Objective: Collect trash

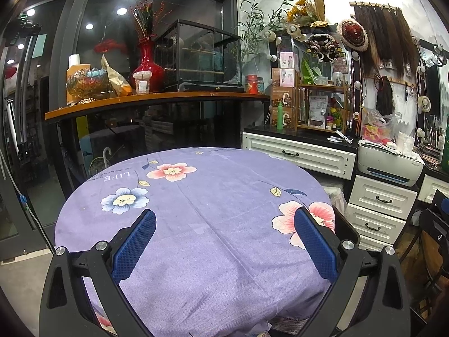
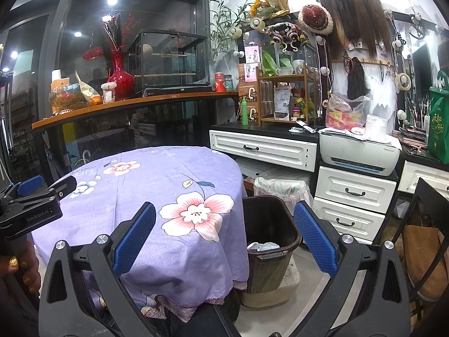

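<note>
Overhead, the left gripper hangs with its knurled blue pads spread wide and empty above a round table draped in soft lilac cloth printed with flowers. Likewise the right gripper is spread wide, holding nothing. Between its fingers, toward 3 o'clock of the table, stands a dark ribbed bin with crumpled pale trash inside.
</note>
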Available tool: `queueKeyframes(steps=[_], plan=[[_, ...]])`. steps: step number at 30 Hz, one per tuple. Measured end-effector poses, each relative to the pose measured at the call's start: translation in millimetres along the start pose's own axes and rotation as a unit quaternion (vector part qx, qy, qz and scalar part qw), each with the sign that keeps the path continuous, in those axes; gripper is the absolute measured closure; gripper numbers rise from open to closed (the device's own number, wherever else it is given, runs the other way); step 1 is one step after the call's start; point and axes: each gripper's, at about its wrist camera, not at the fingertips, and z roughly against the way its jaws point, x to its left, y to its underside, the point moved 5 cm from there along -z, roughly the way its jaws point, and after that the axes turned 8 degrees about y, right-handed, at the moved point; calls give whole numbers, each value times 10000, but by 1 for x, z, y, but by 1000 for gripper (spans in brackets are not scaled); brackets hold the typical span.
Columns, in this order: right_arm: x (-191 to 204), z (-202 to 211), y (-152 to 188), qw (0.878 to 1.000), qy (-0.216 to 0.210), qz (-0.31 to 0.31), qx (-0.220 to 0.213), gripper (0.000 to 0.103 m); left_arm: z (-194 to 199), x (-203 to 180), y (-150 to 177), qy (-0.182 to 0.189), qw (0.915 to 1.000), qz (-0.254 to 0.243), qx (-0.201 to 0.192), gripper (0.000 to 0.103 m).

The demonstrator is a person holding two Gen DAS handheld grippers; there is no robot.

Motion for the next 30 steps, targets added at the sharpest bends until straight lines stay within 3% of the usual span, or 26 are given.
queueKeyframes(steps=[30], plan=[[1, 0, 0, 10000, -3, -7, 15, 6, -4, 5, 1, 23, 9999, 50, 137, 5]])
